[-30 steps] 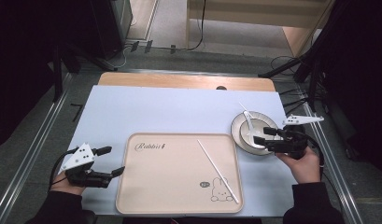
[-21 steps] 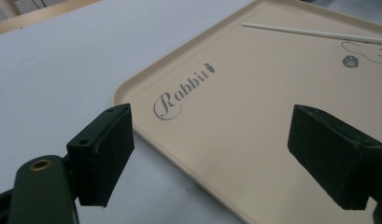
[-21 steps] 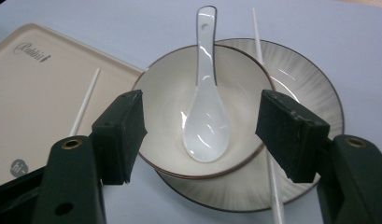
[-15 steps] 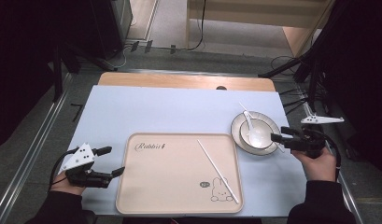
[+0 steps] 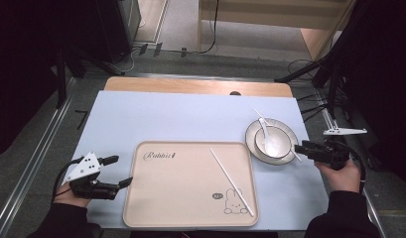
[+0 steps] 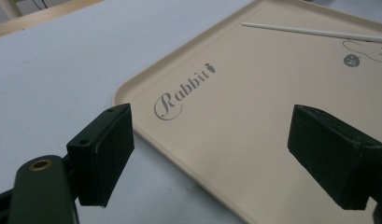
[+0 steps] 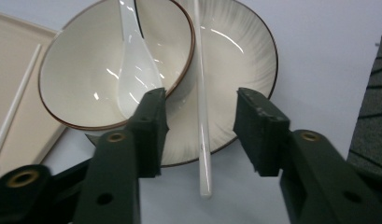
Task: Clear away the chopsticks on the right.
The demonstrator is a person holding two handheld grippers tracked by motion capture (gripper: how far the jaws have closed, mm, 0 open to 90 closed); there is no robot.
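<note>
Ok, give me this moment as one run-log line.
right claw: just been closing, astride chopstick on plate, pads not touching | left claw: open over tray edge | spoon: in bowl

High view: overhead, facing forward-down. Gripper views: close, low along jaws. Shared: tray, plate.

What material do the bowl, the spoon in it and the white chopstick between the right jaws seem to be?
Bowl: probably glazed ceramic, glossy with a brown rim. Spoon: glossy white, ceramic or melamine. Chopstick: smooth white, likely plastic.
</note>
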